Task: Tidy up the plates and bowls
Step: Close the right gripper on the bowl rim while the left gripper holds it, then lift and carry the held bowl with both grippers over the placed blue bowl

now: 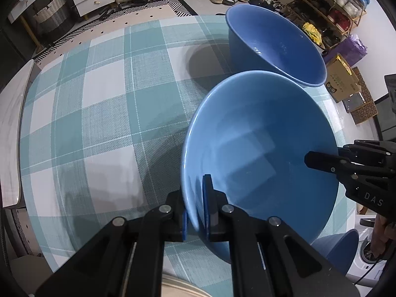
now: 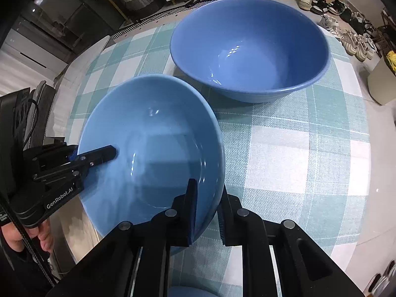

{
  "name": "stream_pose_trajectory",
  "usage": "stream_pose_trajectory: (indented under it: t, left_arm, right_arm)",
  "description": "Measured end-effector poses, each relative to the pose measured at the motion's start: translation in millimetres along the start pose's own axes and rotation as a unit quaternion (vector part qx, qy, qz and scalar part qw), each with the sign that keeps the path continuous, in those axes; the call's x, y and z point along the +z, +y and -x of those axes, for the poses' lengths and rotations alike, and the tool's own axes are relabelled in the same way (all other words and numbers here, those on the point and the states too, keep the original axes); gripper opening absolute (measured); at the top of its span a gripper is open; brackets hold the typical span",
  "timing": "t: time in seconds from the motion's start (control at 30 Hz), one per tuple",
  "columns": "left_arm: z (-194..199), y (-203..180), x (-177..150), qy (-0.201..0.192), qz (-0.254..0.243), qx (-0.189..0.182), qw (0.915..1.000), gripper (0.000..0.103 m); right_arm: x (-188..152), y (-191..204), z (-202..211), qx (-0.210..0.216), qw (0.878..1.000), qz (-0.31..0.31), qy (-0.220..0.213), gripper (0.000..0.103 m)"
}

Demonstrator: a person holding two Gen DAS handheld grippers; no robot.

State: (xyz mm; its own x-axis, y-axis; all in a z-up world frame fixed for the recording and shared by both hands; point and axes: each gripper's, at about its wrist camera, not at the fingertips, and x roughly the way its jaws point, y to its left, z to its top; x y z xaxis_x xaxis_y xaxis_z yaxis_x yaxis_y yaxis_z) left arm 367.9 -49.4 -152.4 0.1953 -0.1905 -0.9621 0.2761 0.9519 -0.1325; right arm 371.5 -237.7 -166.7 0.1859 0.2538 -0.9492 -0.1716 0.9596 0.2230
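Blue bowl [image 1: 259,148] — rim between both tongs

A blue bowl [image 2: 153,148] is tilting above the table, beside a larger blue bowl [image 2: 250,47] sitting upright on it.

Third blue bowl [image 2: 184,292] cut off by bottom edge.

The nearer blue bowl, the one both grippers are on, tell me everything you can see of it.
The nearer blue bowl is glossy, plain and empty, and looks ceramic. It is tilted above the checked tablecloth. The left gripper pinches one side of its rim, and the right gripper pinches the opposite side, each with one finger inside and one outside. The bigger blue bowl stands just behind it; whether they touch is unclear.
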Motion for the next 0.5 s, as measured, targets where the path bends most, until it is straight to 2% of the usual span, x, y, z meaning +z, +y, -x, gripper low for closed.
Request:
stream_pose_trajectory:
  t: [0.5]
  left_arm:
    - [18.9,-20.5,-15.6,-0.001,0.003,-0.024,0.9997,0.007]
  right_arm:
    - [-22.0,-3.4,34.4,-0.015,0.999,-0.011,-0.026,0.013]
